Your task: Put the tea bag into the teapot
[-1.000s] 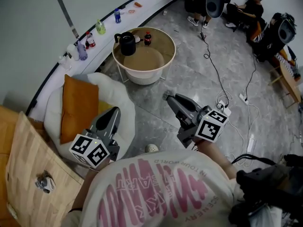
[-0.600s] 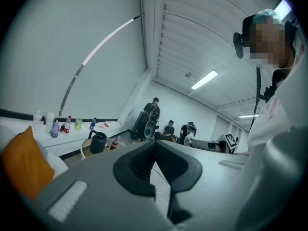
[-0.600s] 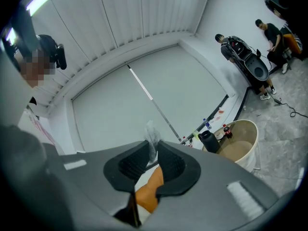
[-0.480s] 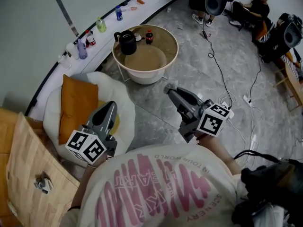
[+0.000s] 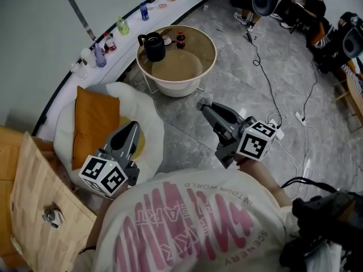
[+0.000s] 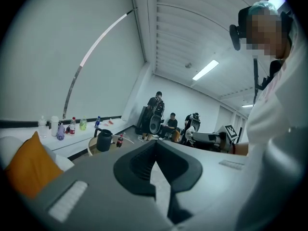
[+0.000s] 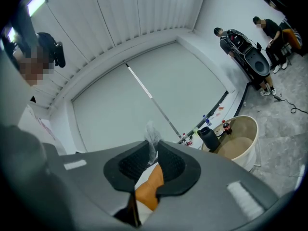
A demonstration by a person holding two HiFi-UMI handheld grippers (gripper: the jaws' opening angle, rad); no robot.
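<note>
A black teapot [image 5: 153,46] stands at the far left of a round table [image 5: 211,58], also seen in the left gripper view [image 6: 104,140] and the right gripper view [image 7: 209,137]. My right gripper [image 5: 202,104] is held out level over the floor, well short of the table. It is shut on a pale tea bag [image 7: 152,134] that sticks up between the pads. My left gripper [image 5: 134,127] hovers over the white beanbag, its tips closed together with nothing between them [image 6: 155,142].
A small cola bottle [image 5: 180,39] stands beside the teapot. A white beanbag [image 5: 148,130] with an orange cushion [image 5: 93,123] lies left of the table. Bottles [image 5: 100,55] line the wall ledge. Cables [image 5: 266,89] cross the grey floor; people sit at the back right [image 5: 316,1].
Both grippers have edged a little forward toward the round table. The tea bag stays pinched in the right gripper and the left jaws stay closed.
</note>
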